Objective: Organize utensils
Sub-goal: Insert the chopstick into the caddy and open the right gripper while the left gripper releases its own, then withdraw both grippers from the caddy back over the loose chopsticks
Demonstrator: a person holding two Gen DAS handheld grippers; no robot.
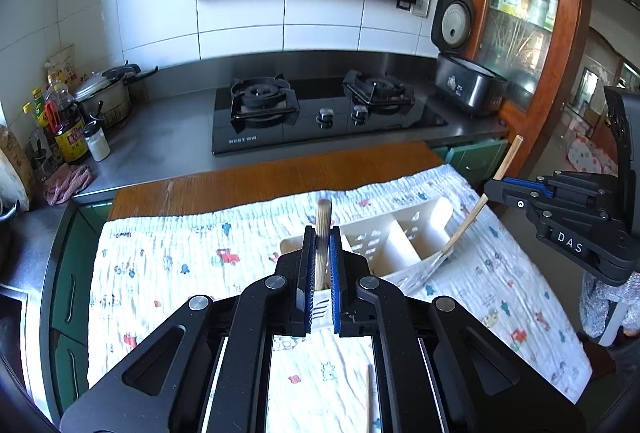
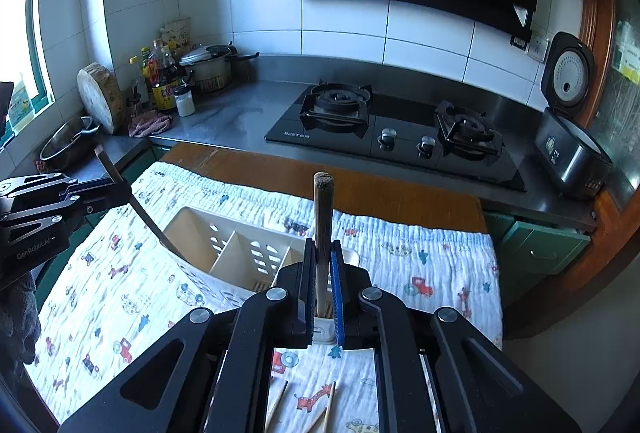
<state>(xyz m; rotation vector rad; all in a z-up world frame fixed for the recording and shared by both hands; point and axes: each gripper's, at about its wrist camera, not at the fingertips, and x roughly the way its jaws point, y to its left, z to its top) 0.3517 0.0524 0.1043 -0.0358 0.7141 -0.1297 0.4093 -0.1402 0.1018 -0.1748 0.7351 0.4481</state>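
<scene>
A cream slotted utensil holder (image 1: 394,233) with divided compartments lies on a patterned cloth (image 1: 168,265); it also shows in the right wrist view (image 2: 236,253). My left gripper (image 1: 322,273) is shut on a wooden-handled utensil (image 1: 322,229), held upright over the holder's near end. My right gripper (image 2: 322,289) is shut on another wooden handle (image 2: 323,217); from the left view its metal spatula head (image 1: 434,261) rests at the holder's right side. Loose chopsticks (image 2: 328,405) lie on the cloth below my right gripper, and one chopstick (image 1: 369,397) lies below the left.
The cloth covers a wooden table (image 1: 280,177) in front of a steel counter with a black gas hob (image 1: 320,109). An open rice cooker (image 1: 464,81) stands at right. Bottles (image 1: 68,125), a pot (image 1: 106,93), a rag and a chopping block (image 2: 100,97) crowd the left.
</scene>
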